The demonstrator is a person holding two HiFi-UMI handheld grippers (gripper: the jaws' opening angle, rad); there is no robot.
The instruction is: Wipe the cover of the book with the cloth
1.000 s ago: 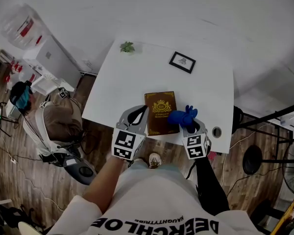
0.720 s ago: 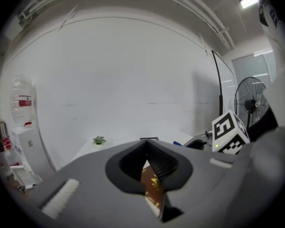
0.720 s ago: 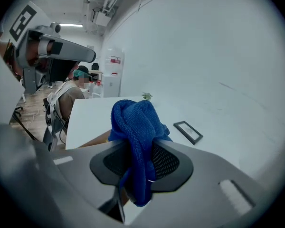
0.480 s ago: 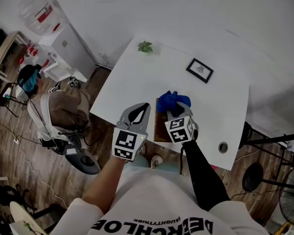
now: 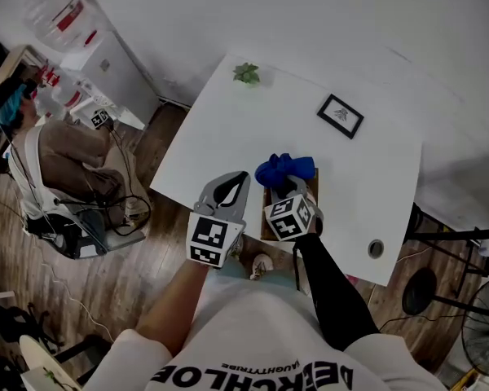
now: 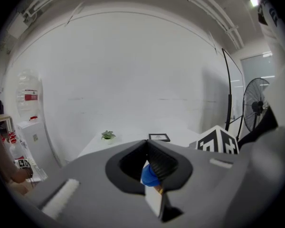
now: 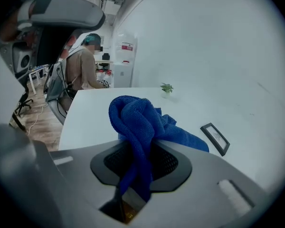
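A brown book lies near the front edge of the white table, mostly covered by my right gripper and the cloth. My right gripper is shut on the blue cloth, which bunches over the book's far left corner. In the right gripper view the cloth hangs folded between the jaws, with a sliver of the book below. My left gripper stays just left of the book, jaws together and empty. Through its jaws the left gripper view shows a bit of the cloth.
A small potted plant and a framed picture stand at the table's far side. A cable hole sits at the front right corner. A seated person and a water dispenser are off to the left.
My right gripper has carried the blue cloth leftwards across the book, from its right edge to its far left corner. The left gripper has hardly moved.
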